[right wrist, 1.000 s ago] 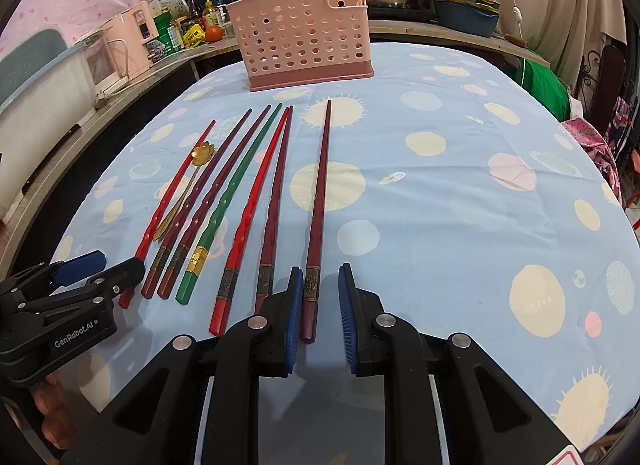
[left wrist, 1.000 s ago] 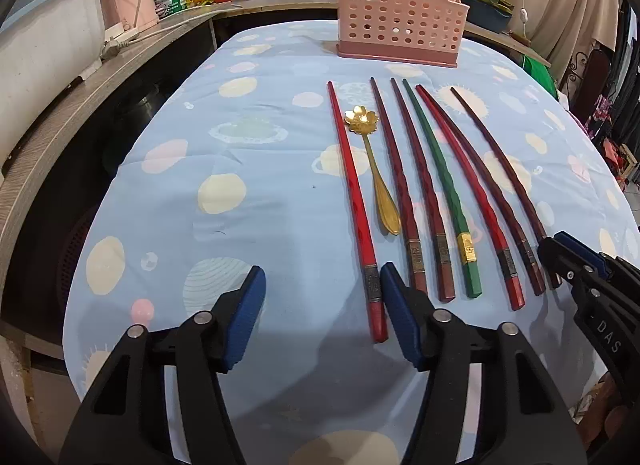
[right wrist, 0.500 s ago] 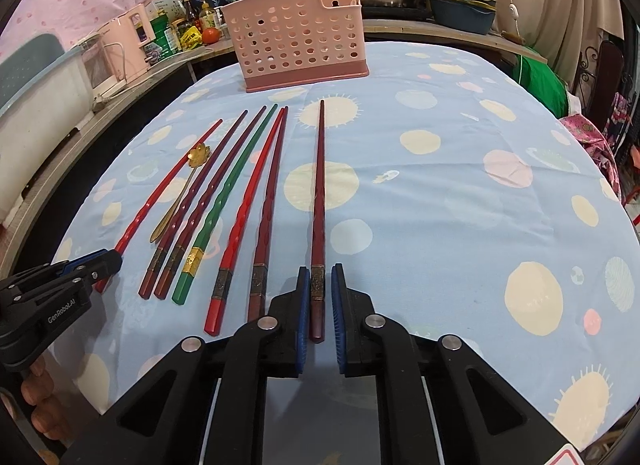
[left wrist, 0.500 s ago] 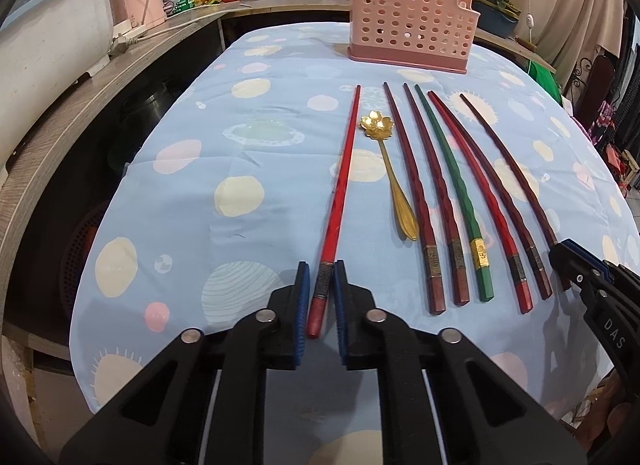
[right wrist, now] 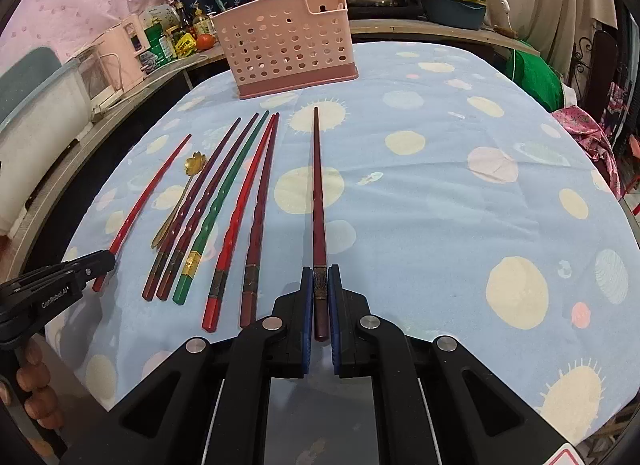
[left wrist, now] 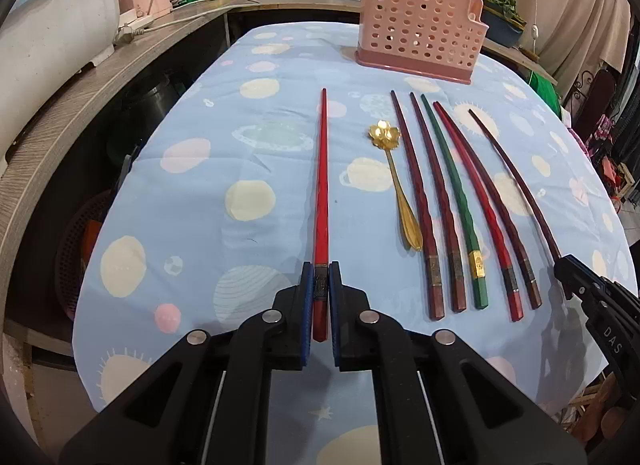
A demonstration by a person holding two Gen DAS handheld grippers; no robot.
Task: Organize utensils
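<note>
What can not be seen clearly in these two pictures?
- Inside of the pink utensil basket: both views, hidden by its own perforated wall.
- Engraving on the green chopstick's gold band: left wrist view, too small.
- Right gripper: left wrist view, cut off by the picture's edge.

There are seven chopsticks (left wrist: 419, 193): three bright red, three dark red, one green. There is one gold spoon (left wrist: 396, 181) and one pink basket (left wrist: 420, 41).

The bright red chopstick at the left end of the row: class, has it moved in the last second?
Yes. The bright red chopstick has swung left, away from the gold spoon; the left gripper is shut on it.
</note>
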